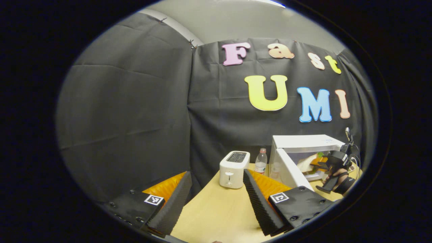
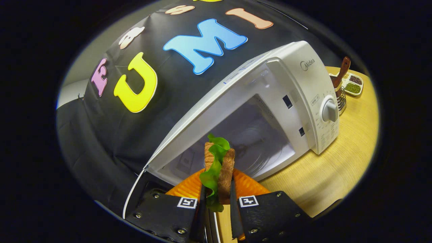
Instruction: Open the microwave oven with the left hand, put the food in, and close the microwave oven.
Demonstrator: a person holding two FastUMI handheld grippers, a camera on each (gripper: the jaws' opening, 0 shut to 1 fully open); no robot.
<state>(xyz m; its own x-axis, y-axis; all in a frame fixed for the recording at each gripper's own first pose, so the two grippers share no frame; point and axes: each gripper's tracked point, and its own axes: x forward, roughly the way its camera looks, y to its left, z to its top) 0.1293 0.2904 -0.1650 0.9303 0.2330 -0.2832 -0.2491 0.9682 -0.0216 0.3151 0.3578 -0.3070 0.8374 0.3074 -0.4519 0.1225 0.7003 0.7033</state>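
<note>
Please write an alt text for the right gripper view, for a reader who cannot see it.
The right gripper is shut on a sandwich with green lettuce, holding it before the open cavity of a white microwave oven on a wooden table. A utensil holder and a spice tray stand beyond.

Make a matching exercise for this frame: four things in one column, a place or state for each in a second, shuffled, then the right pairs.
Things:
1. microwave
2. sandwich
3. toaster
4. left gripper

Places or states:
A. open, holding nothing
B. door swung open
C. clamped between the right gripper's fingers
D. standing on the table beside a bottle

Pairs: 1-B, 2-C, 3-D, 4-A
</note>
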